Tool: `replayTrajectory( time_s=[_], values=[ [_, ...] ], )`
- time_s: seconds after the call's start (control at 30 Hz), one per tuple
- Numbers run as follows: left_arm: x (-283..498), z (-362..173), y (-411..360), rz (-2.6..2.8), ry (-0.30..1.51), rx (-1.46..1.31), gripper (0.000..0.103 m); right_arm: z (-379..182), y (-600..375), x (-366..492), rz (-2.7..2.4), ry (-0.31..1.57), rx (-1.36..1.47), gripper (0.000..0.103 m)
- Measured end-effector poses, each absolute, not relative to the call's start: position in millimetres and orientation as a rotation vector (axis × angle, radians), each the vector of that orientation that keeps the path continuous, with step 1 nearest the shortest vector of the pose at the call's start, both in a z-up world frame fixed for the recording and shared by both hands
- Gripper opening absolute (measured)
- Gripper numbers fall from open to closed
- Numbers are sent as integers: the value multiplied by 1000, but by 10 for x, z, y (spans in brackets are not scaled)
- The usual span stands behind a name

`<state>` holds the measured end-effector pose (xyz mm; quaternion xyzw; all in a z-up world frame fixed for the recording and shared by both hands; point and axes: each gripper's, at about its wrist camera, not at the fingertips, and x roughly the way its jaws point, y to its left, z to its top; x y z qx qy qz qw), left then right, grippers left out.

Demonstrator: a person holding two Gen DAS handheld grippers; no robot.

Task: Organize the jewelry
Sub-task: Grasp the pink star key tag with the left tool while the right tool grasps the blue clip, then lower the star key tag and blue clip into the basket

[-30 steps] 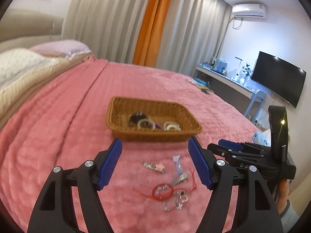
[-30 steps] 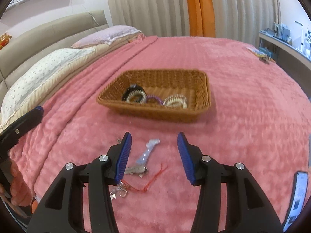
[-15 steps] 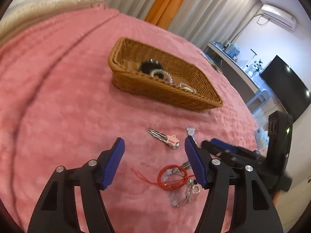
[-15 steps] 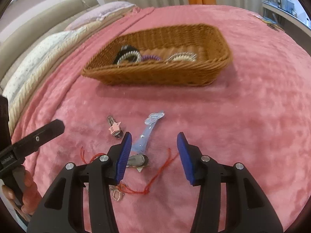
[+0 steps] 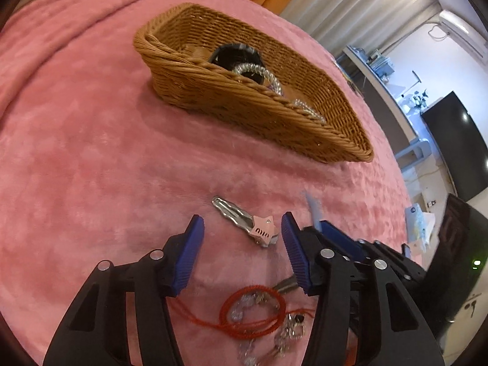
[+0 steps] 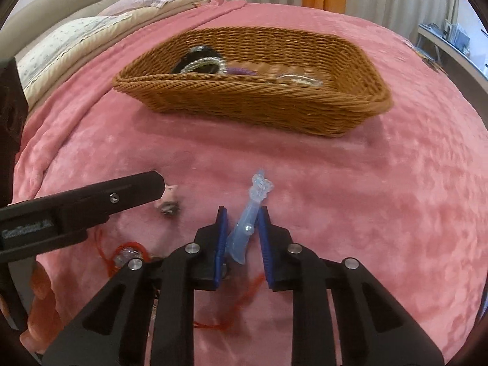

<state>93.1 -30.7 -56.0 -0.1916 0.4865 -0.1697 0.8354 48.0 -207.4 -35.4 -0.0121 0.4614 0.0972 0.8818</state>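
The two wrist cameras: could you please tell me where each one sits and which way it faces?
Left wrist: on the left claw, angled down at the star hair clip on the pink blanket; its jaws have been closing, nothing gripped.
Right wrist: on the right claw, angled down at the blue hair clip; its jaws have closed around it; fingers show lower left.
Shared: wicker basket, red cord bracelet, both clips.

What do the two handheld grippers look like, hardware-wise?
Both match: the left gripper and right gripper have matte black plastic frames with triangular cutouts, silver round pivot bolts and ribbed blue pads. The left one's side carries faint pale lettering, too blurred to read. No cables or sleeves are visible.
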Motion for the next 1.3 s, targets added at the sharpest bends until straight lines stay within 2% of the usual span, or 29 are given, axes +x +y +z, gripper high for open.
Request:
replayTrajectory(
  time_s=[0.33, 0.37, 0.4, 0.53, 0.57, 0.7, 1.03, 1.13, 1.2, 1.3],
  values=[
    [995, -541, -672, -338, 991, -237, 50, -386, -2476, 495, 230, 943, 52, 18],
    [982, -540, -694, -332, 984, -207, 39, -393, -2463, 487, 229, 937, 44, 18],
    [966, -545, -718, -327, 979, -158, 34, -396, -2453, 485, 230, 934, 41, 18],
    [902, -528, -686, -363, 966, -112, 33, -389, -2451, 447, 241, 918, 44, 15],
    [881, -524, -674, -370, 962, -100, 25, -384, -2456, 436, 249, 913, 50, 11],
    [806, -507, -613, -392, 940, -74, 21, -345, -2474, 402, 281, 886, 65, 4],
    [743, -516, -540, -391, 941, -63, 22, -385, -2516, 496, 304, 944, 101, 5],
    [699, -519, -534, -391, 943, -49, 25, -377, -2457, 495, 293, 946, 66, 5],
    [672, -523, -521, -390, 945, -52, 32, -378, -2420, 497, 286, 944, 44, 5],
    [661, -528, -515, -392, 939, -50, 34, -378, -2399, 506, 286, 946, 30, 5]
  ],
)
